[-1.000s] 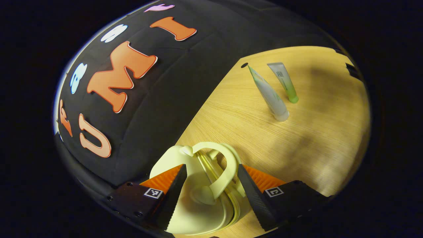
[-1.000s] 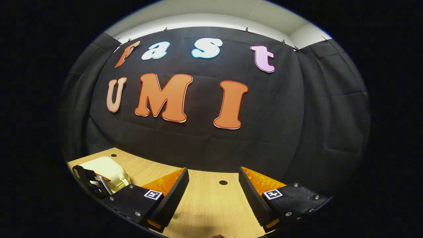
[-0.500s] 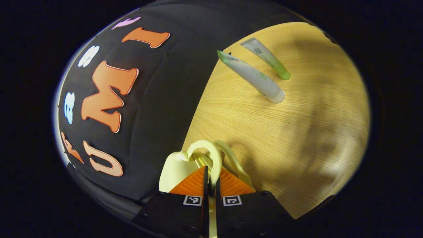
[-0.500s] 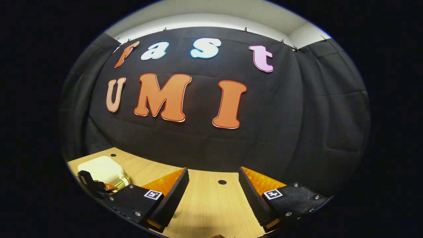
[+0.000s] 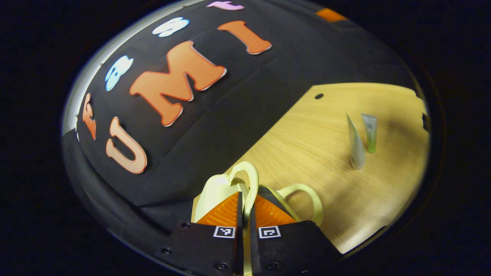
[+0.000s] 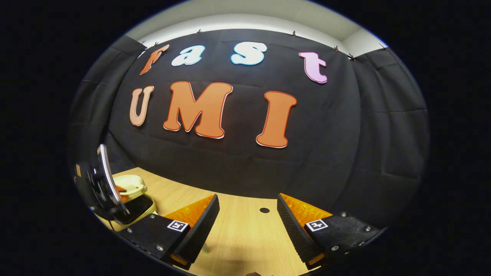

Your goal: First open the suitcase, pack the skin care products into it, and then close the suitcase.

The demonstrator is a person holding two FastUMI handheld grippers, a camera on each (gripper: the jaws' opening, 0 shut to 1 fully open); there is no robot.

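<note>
In the left gripper view my left gripper (image 5: 245, 209) is shut on the upper handle (image 5: 249, 180) of the pale yellow suitcase (image 5: 215, 191). The lid is lifted away from the base, whose own handle (image 5: 307, 195) lies lower on the right. Two skin care tubes lie farther off on the table: a white one (image 5: 356, 147) and a green-capped one (image 5: 370, 132). In the right gripper view the suitcase (image 6: 132, 191) stands partly open at the far left, with the left gripper (image 6: 103, 188) at it. My right gripper (image 6: 247, 218) hangs open over the table, holding nothing.
The wooden table (image 5: 326, 172) meets the black cloth wall (image 6: 238, 165) along its back edge. A small round hole (image 5: 318, 96) sits in the tabletop near the wall, seen in the right gripper view as a hole (image 6: 264, 210) ahead of the open fingers.
The left gripper closed on the suitcase's upper handle and has since lifted it, parting lid from base. The right gripper has barely moved.
</note>
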